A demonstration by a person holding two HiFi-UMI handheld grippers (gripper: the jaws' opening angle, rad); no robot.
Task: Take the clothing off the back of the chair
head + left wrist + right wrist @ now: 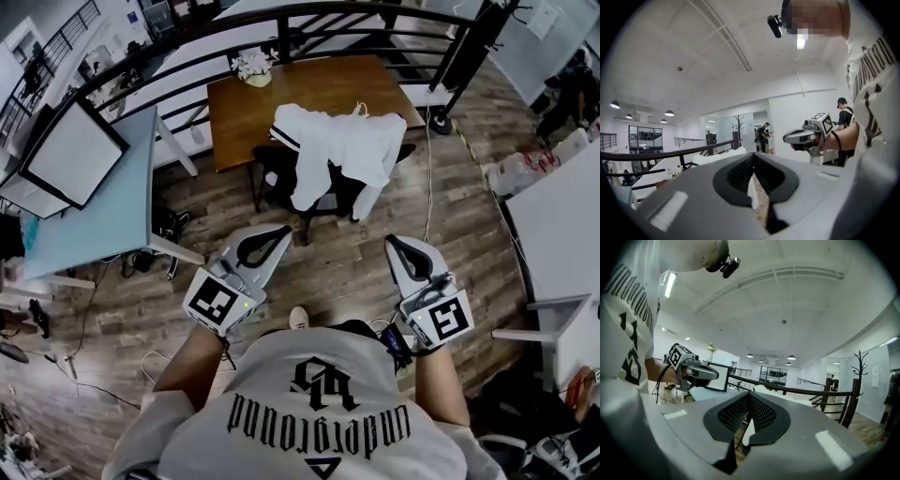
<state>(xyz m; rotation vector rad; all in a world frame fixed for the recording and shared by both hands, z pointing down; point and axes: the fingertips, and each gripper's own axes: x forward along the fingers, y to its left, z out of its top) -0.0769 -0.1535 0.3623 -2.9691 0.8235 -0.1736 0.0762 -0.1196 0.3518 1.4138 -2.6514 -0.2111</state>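
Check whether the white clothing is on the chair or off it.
On it: the white clothing drapes over the back of the black chair.

The right claw [749, 397] fills the lower centre of the frame, its dark ribbed jaws closed tip to tip with nothing clamped between them. Through the narrow gap below the tips shows a white sliver [748, 431], possibly cloth, though too little of it shows to be sure. At middle left a hand holds the left claw [710, 375], with its marker cube [678, 357] on top. A black railing [801, 391] crosses the middle, and a coat stand [859, 367] stands at the right edge.
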